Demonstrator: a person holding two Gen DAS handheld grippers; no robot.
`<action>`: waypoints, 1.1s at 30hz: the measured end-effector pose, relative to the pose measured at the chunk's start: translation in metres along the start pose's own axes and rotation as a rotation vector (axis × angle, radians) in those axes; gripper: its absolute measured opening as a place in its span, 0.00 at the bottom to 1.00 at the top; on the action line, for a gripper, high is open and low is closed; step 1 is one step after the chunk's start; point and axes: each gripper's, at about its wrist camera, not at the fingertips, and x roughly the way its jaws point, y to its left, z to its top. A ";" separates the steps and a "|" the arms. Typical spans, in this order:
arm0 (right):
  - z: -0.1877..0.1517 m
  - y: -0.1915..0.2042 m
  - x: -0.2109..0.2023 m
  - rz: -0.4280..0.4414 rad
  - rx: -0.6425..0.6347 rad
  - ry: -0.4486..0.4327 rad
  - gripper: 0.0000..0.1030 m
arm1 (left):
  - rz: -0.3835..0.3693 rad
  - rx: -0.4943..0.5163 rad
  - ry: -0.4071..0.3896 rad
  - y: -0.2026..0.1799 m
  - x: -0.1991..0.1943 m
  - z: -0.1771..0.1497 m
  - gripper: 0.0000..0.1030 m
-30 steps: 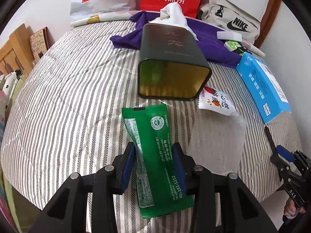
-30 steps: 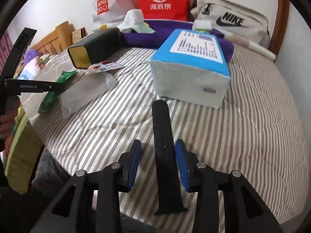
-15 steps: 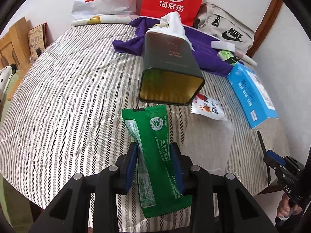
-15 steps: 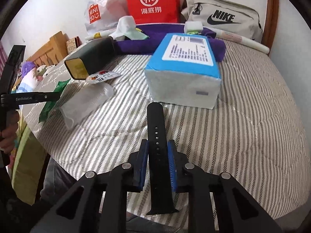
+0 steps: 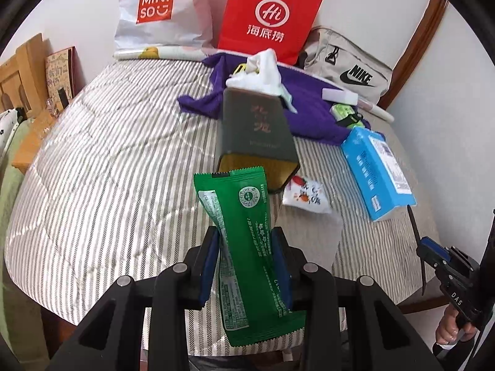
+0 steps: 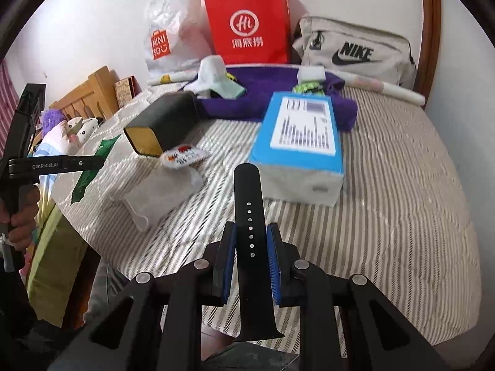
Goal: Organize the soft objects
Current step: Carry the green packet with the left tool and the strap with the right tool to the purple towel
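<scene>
My left gripper [image 5: 245, 258] is shut on a green snack packet [image 5: 244, 241], which hangs lifted off the striped bedspread [image 5: 117, 185]. My right gripper [image 6: 251, 255] is shut on a black watch strap [image 6: 249, 213], also held clear of the bed. A clear plastic bag [image 6: 157, 194] and a small white sachet [image 5: 306, 196] lie in front of a dark green tin [image 5: 255, 136] on its side. The blue tissue pack [image 6: 298, 142] rests beside them. In the right wrist view the left gripper [image 6: 80, 164] and the green packet [image 6: 92, 167] show at the left edge.
At the far side lie a purple towel [image 5: 309, 105], a white cloth [image 5: 263, 74], a white sponge [image 5: 338, 95], a red paper bag [image 5: 267, 15], a white Miniso bag [image 5: 154, 9] and a grey Nike bag [image 5: 349, 71]. A wooden headboard [image 5: 21, 71] stands at the left.
Both grippers closed on their objects and rose: the green packet and the black strap have left the bedspread, and the bed looks farther below in both views.
</scene>
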 end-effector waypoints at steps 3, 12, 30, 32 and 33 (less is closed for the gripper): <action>0.010 0.000 -0.003 0.005 -0.008 -0.016 0.19 | -0.008 -0.005 -0.011 0.001 -0.006 0.006 0.31; 0.037 0.001 -0.004 0.012 -0.028 -0.053 0.19 | -0.072 -0.013 -0.014 -0.005 -0.012 0.024 0.31; 0.101 -0.019 0.015 0.016 -0.008 -0.078 0.19 | -0.124 0.006 -0.015 -0.023 0.007 0.081 0.31; 0.108 -0.021 0.019 0.013 -0.007 -0.080 0.19 | -0.110 0.002 -0.020 -0.024 0.010 0.089 0.31; 0.112 -0.022 0.021 0.012 -0.004 -0.079 0.19 | -0.089 0.004 -0.033 -0.025 0.011 0.093 0.31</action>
